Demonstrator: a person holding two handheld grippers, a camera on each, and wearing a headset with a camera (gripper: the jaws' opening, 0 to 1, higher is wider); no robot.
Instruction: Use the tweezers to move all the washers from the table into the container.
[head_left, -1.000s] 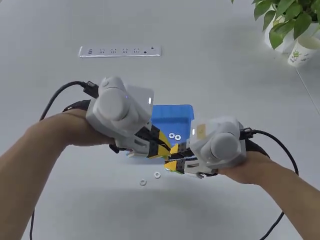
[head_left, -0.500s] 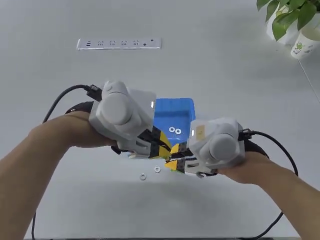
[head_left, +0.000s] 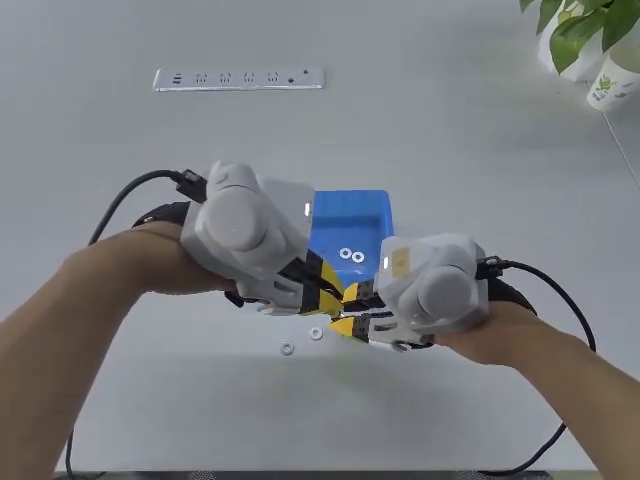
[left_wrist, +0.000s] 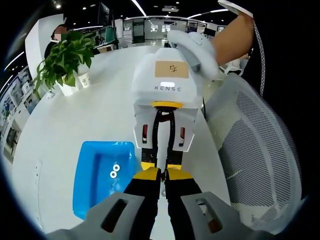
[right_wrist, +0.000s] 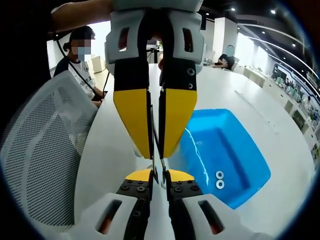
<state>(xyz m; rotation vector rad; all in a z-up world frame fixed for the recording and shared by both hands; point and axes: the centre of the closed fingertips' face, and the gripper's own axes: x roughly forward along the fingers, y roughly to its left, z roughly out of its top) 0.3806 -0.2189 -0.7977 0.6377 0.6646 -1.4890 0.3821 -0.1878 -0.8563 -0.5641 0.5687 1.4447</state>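
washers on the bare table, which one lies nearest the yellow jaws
The right washer, just beside the jaws. The left washer lies clearly farther from them.

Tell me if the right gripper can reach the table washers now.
Probably yes: both washers lie on bare table just beside the right gripper, nothing between. Its jaws hold the tweezers.

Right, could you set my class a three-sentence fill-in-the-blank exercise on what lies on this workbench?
1. The container is coloured ___.
2. Inside it lie ___ washers.
3. Two loose washers lie outside it, on the ___.
Missing words: blue; two; table.
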